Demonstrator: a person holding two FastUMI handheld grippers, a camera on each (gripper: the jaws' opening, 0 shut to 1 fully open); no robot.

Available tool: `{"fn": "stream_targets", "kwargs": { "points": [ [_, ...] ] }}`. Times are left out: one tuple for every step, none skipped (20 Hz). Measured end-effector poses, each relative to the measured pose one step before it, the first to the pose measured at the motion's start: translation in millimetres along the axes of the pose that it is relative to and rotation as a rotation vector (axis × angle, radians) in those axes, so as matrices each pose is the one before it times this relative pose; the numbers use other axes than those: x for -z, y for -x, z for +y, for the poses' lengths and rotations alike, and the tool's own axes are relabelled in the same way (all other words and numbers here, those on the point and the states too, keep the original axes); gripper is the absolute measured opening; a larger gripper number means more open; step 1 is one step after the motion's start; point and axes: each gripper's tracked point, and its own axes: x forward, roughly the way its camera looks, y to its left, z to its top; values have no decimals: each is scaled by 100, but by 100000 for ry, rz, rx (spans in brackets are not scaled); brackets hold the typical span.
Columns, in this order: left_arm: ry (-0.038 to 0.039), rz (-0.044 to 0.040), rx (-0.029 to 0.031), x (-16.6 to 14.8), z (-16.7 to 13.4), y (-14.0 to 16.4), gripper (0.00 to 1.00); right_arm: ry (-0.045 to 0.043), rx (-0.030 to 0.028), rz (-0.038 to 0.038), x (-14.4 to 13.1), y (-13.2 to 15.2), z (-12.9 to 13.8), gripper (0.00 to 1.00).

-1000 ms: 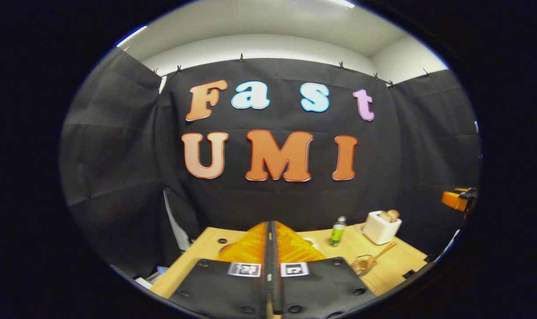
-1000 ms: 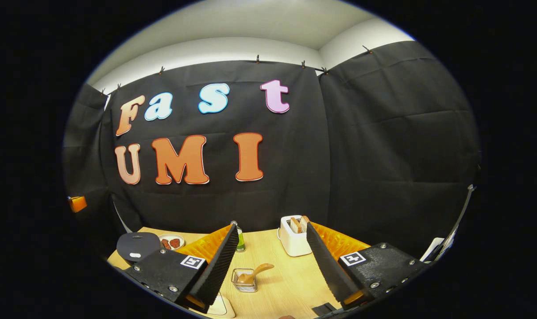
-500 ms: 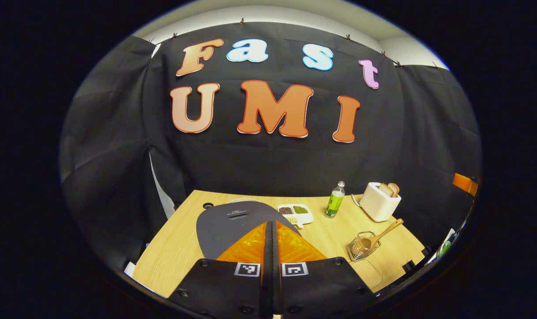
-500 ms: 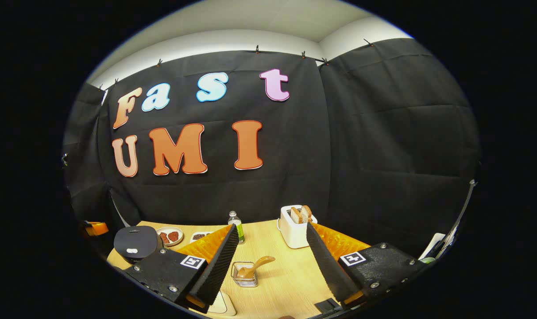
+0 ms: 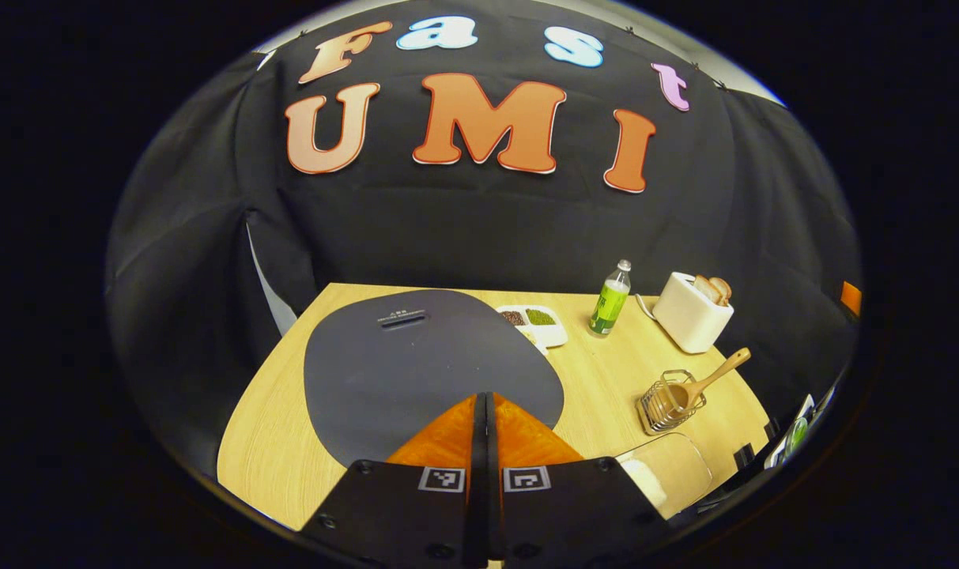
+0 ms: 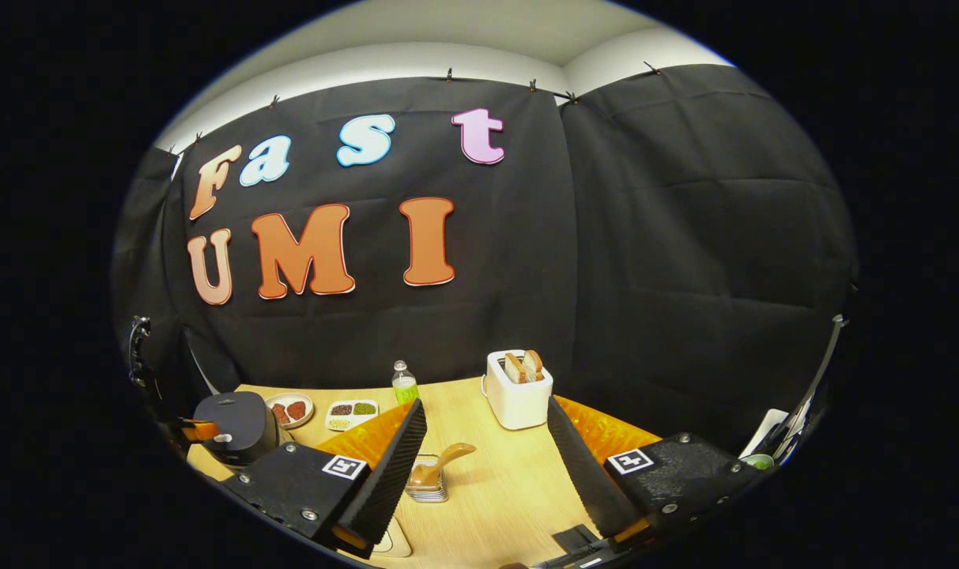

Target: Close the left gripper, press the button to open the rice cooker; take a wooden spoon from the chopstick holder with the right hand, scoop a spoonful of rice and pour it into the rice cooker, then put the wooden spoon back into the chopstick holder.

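Left gripper (image 5: 479, 419) pinched together over my rice cooker (image 5: 424, 363) lid; right gripper (image 6: 483, 466) spread wide, empty. Wooden spoon (image 5: 704, 383) sits in the chopstick holder (image 5: 669, 403) on the table (image 5: 598, 379), near toaster (image 5: 692, 312) and bottle (image 5: 609, 288).

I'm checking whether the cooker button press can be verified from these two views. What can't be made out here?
- Rice cooker button: left gripper view, hidden behind the shut left gripper.
- Contact with the lid: same view, not settled.
- Clear rice container: cut off by the gripper body and the view's edge.
- Wooden spoon bowl: right gripper view, sunk in the chopstick holder.
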Motion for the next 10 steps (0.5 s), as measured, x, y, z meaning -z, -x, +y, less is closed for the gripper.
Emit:
{"fn": "stream_targets", "kwargs": {
  "points": [
    [-747,1140,-451,327,67,-312,4,117,318,276,41,-35,-128,95],
    [0,874,-189,264,58,-166,4,64,240,44,73,-23,-57,95],
    [198,1500,71,370,46,-196,4,-10,215,-112,-89,-51,-65,95],
    [-33,-432,115,-2,-36,183,4,-37,141,8,145,-65,-46,95],
    [-408,-618,508,-6,6,-195,4,-114,53,228,53,-69,-22,95],
    [-1629,1491,709,403,-153,18,4,-313,7,398,129,-94,-150,100],
    [-1872,844,755,73,-49,24,0,-436,-49,243,125,-112,30,95],
    [-225,1454,285,248,19,-109,4,-360,11,449,179,-166,51,95],
    [1796,1552,456,176,74,-140,0,-85,-129,664,239,-101,63,95],
    [3011,2769,708,618,241,157,5,149,-102,759,278,-37,11,95]
  ]
}}
